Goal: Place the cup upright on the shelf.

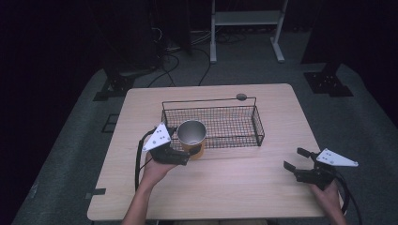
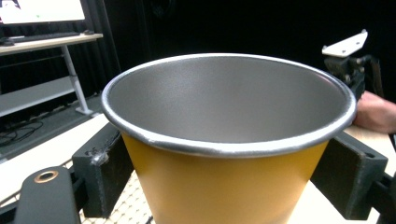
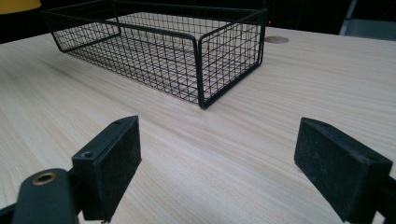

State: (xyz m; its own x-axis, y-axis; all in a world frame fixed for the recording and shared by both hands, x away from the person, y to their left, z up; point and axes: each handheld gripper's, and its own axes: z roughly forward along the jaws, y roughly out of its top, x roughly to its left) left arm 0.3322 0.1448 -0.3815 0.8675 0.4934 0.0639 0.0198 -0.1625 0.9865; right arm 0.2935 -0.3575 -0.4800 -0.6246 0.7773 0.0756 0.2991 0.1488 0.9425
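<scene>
- Table (image 1: 234, 187): light wood top, seen whole from the high view; dark floor and stands beyond its far edge.
- Basket (image 1: 259, 125): black wire, rectangular, sitting on the table's far half, roughly central. The right gripper view shows its near right corner close up, mesh walls upright, and no contents in the visible part.
- Cup (image 1: 191, 136): yellow outside, grey metal inside with a rolled silver rim, upright. In the high view it stands at the basket's near left corner, overlapping the near wall; whether it rests on the table or is lifted cannot be told.
- Left gripper (image 1: 187, 157): held in the left hand (image 1: 157, 169) at the table's left, closed on the cup. The left gripper view confirms this: both black pads (image 2: 100, 163) press the cup's yellow wall just below the rim, one on each side. That view also shows the cup's interior bare.
- Right gripper (image 1: 294, 159): held in the right hand (image 1: 328, 194) near the table's right near corner, well apart from basket and cup. Jaws spread wide, nothing between them; the right gripper view shows bare wood between the two pads (image 3: 114, 161).
- A small round grey fitting (image 1: 241, 97) lies at the table's far edge, behind the basket.
</scene>
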